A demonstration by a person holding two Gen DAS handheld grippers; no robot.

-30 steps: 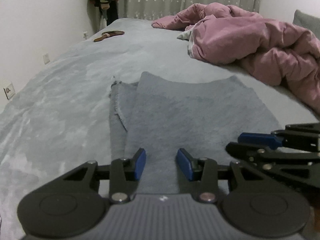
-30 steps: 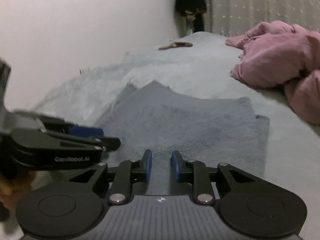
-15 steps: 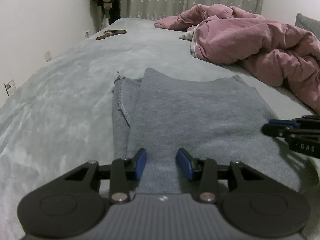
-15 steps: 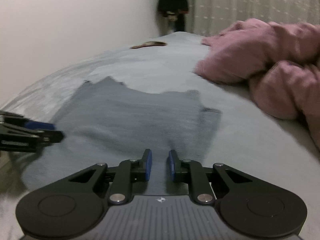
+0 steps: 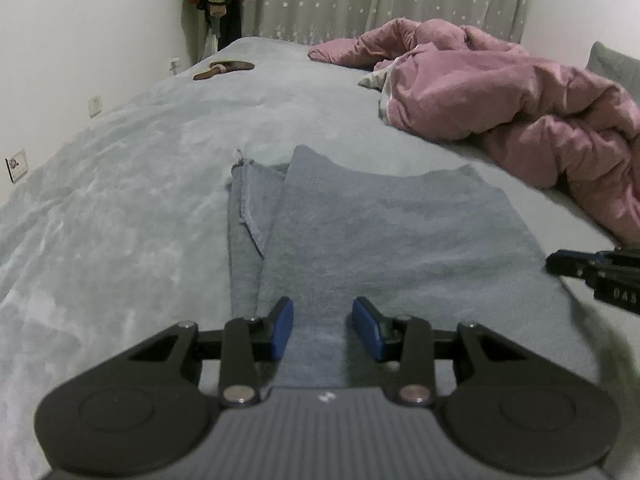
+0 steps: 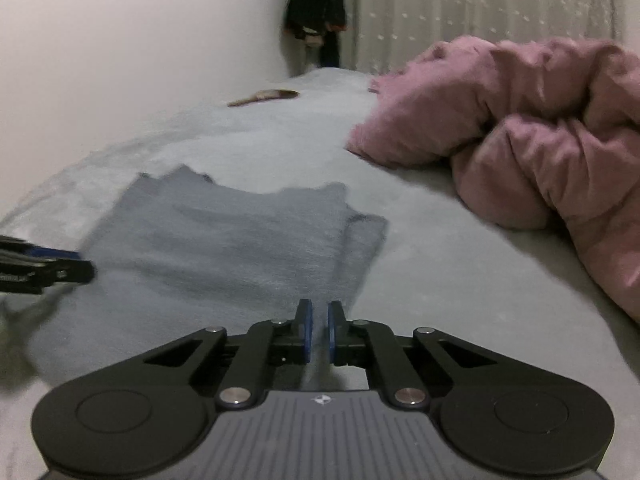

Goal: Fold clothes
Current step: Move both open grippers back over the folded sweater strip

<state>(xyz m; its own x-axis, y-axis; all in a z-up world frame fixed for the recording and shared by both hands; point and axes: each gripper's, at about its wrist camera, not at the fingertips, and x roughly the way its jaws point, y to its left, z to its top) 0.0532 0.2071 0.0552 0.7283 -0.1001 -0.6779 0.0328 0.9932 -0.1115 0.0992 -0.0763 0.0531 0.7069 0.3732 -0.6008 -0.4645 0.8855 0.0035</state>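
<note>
Garment (image 5: 384, 236) lies flat on bed (image 5: 132, 184), no containers.

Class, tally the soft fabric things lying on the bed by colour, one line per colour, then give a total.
Grey: 1, the folded garment
Pink: 1, the crumpled duvet
Total: 2

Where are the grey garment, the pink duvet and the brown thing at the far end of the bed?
Garment (image 5: 400, 232), left wrist view: flat middle.
Duvet (image 5: 500, 92), left wrist view: crumpled middle.
Brown thing (image 5: 224, 70), left wrist view: its middle.
</note>
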